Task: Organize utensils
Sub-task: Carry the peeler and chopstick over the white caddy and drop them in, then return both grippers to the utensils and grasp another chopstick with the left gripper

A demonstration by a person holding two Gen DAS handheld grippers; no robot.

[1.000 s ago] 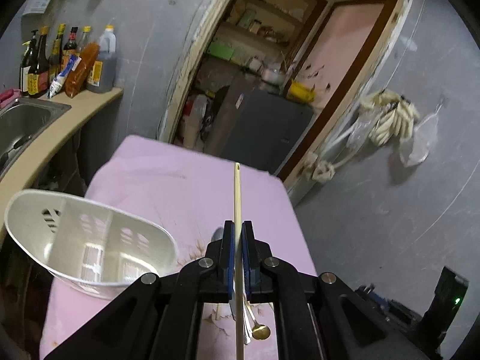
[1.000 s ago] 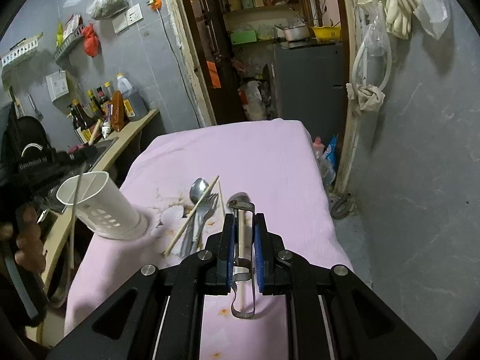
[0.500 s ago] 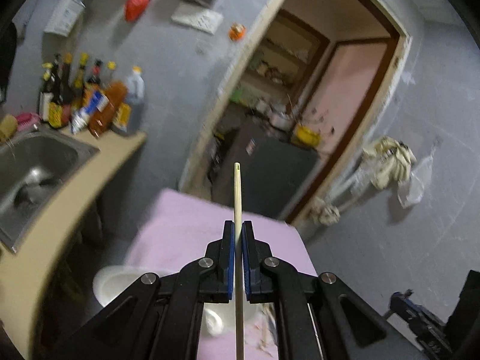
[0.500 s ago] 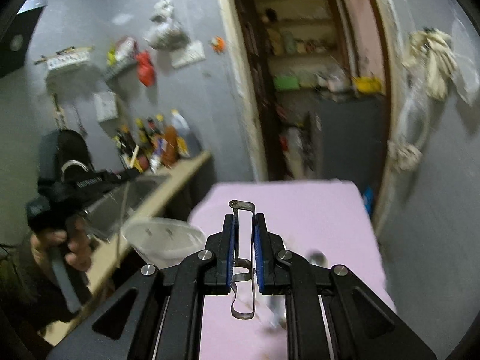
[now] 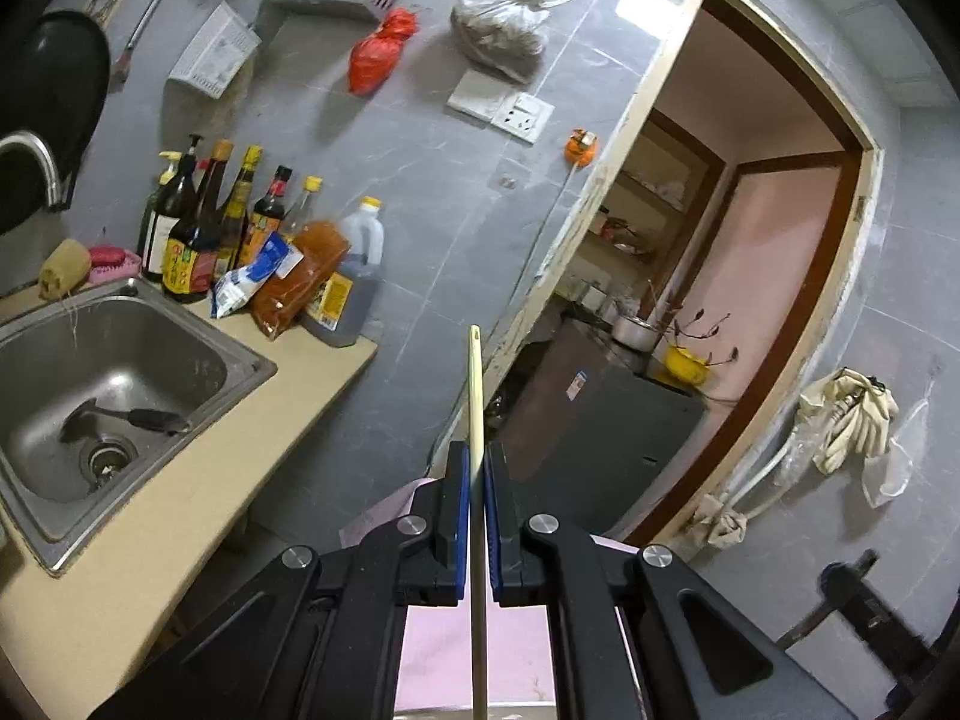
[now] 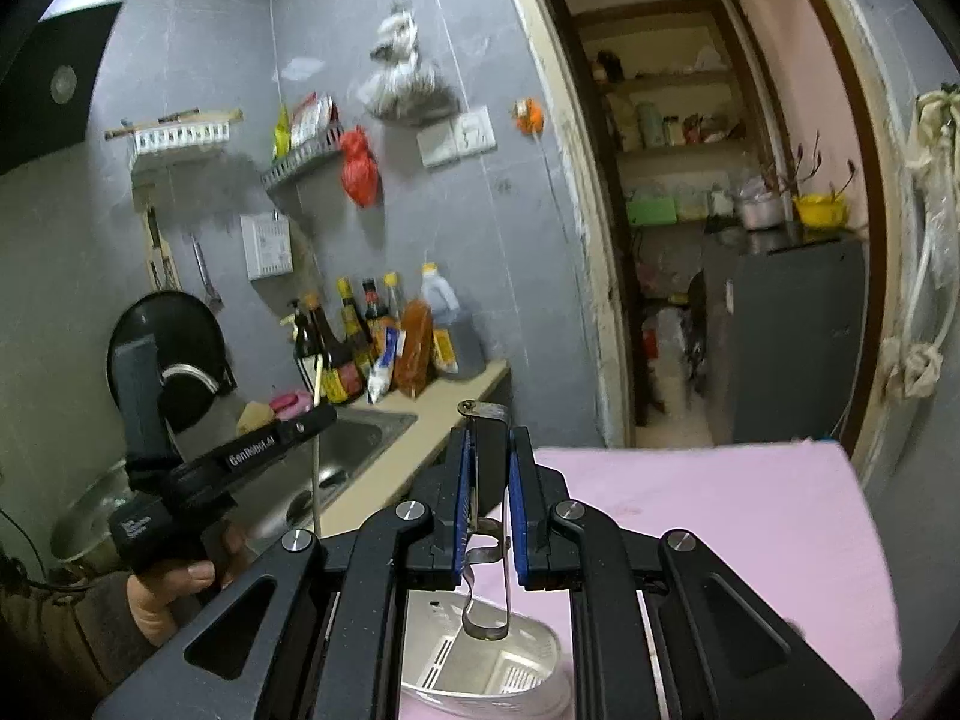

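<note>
Right wrist: right gripper [image 6: 487, 498] clamps metal peeler [image 6: 487, 546] above white holder [image 6: 480, 666]; left gripper [image 5: 474, 516] pinches chopstick [image 5: 475, 420]; thin grips, either may slip.

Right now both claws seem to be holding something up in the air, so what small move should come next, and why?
Probably lower the right claw a little, then open it: the metal peeler it grips hangs directly over the white holder. The left claw, clamping a chopstick, could follow.

I read only "GenRobot.AI" in white along the black body of my left gripper [image 6: 312, 420], at the left of the right wrist view; bottle labels [image 5: 186, 258] stay illegible.
</note>
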